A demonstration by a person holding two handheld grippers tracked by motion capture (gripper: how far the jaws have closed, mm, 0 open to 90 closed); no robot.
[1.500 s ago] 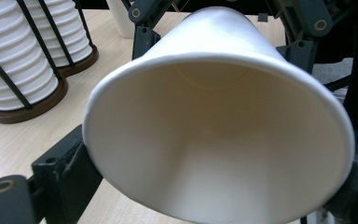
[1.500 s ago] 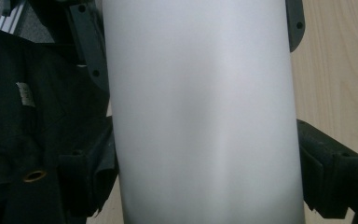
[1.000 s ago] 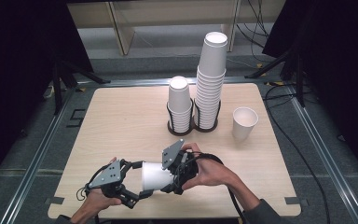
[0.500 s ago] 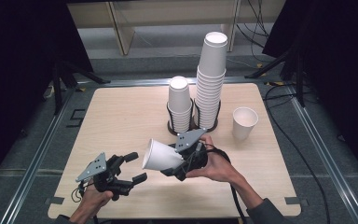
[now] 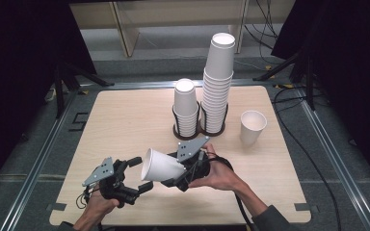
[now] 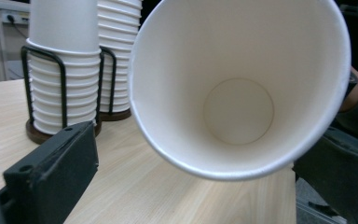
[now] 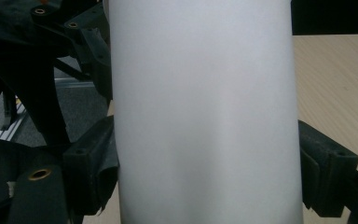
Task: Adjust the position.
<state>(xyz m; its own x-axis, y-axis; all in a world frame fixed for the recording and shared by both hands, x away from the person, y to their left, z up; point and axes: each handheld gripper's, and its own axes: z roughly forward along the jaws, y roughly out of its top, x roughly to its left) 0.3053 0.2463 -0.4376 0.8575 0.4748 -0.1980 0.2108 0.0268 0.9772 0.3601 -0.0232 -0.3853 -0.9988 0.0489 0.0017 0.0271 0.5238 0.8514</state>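
Note:
A white paper cup lies on its side above the table's near edge, mouth turned left. My right gripper is shut on its lower body; in the right gripper view the cup stands between both black fingers. My left gripper rests open just left of the cup's rim, not touching it. In the left gripper view I look straight into the empty cup, with one black finger at lower left.
A black wire holder on wooden bases stands mid-table with a short stack of cups and a tall stack. A single upright cup stands to its right. The table's left half is bare wood.
A second ago both grippers met at the cup low on the table. The right gripper has since lifted it and tilted its mouth left; the left gripper has drawn back, open.

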